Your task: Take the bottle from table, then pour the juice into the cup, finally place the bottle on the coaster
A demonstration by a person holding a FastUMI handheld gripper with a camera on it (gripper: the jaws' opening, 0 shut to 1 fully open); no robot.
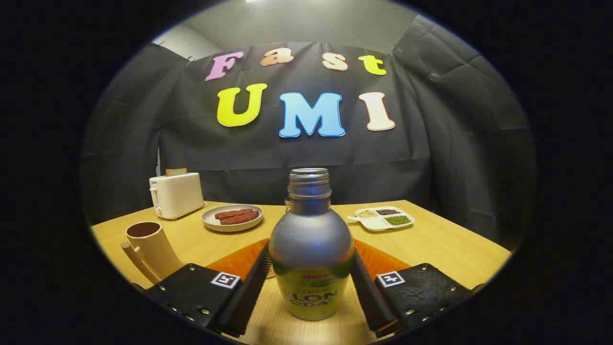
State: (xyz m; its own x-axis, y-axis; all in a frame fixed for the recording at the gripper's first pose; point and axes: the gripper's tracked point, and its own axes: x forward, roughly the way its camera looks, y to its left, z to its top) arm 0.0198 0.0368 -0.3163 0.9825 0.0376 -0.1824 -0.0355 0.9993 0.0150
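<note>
Right now the bottle (311, 258) stands upright on the table (445, 244), dead centre between the two fingers, its cap off and the threaded neck open to twelve o'clock. The gripper (310, 282) has its fingers pressed against the bottle's flanks at nine and three o'clock, clamped low on the belly rather than the neck. That looks like a sensible hold, since the wide body gives the pads more to bite on and should keep the bottle steady through a tilt.

Just behind the bottle, peeking out on both sides, lies the orange coaster (380, 261), close by for the final set-down. At about nine o'clock, just beyond the left finger, waits the beige cup (149, 249), mouth up, handle toward the gripper, near enough for a short swing over to pour.

Further out, at eleven o'clock, a plate (232, 219) carries reddish strips, and past it the white toaster (175, 194) holds a slice. At one o'clock sits a divided tray (381, 219) of grains. My read: grasp made, lift not yet begun.
</note>
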